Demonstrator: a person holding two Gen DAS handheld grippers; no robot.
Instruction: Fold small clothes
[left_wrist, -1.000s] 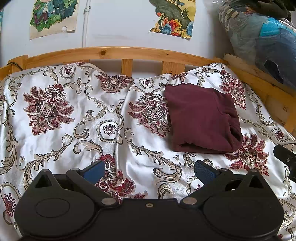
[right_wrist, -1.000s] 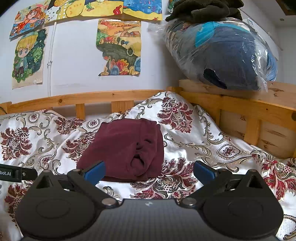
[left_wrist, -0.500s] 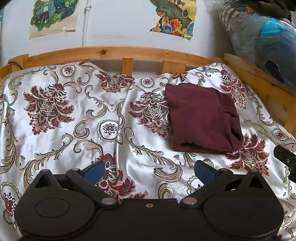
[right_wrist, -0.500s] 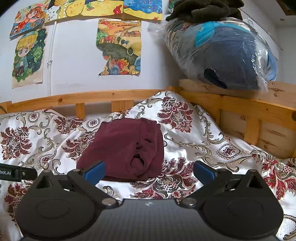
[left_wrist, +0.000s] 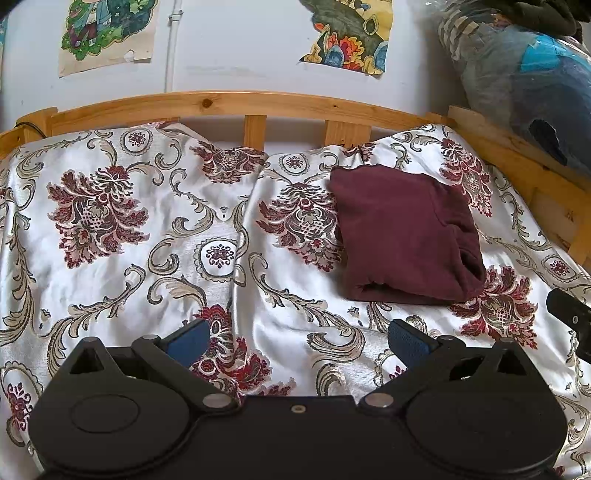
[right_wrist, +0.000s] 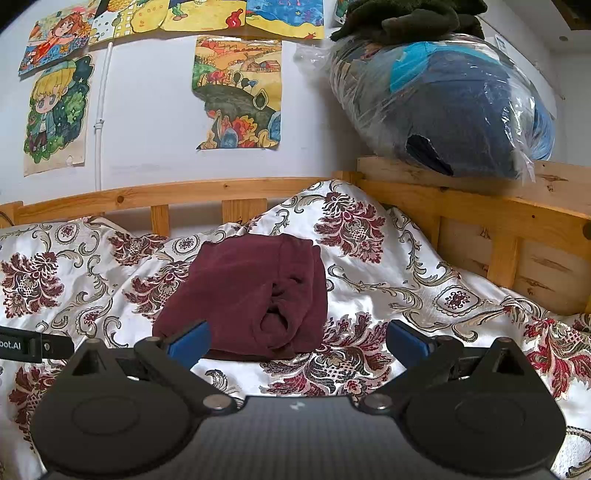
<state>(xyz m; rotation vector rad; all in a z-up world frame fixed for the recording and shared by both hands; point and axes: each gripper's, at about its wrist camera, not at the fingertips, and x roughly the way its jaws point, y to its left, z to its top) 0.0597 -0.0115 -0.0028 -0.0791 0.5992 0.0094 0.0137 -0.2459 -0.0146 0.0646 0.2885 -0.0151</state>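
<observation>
A dark maroon garment (left_wrist: 402, 232) lies folded into a compact rectangle on the floral bedspread (left_wrist: 147, 236), toward the far right of the bed. It also shows in the right wrist view (right_wrist: 251, 291), just ahead of the gripper. My left gripper (left_wrist: 299, 341) is open and empty, held above the bedspread short of the garment. My right gripper (right_wrist: 297, 341) is open and empty, close to the garment's near edge. Part of the right gripper (left_wrist: 570, 317) shows at the right edge of the left wrist view.
A wooden bed rail (left_wrist: 229, 105) runs along the back and the right side (right_wrist: 480, 221). A plastic bag of bedding (right_wrist: 443, 103) rests on the right rail. Drawings (right_wrist: 236, 92) hang on the white wall. Part of the left gripper (right_wrist: 33, 345) shows at the left edge.
</observation>
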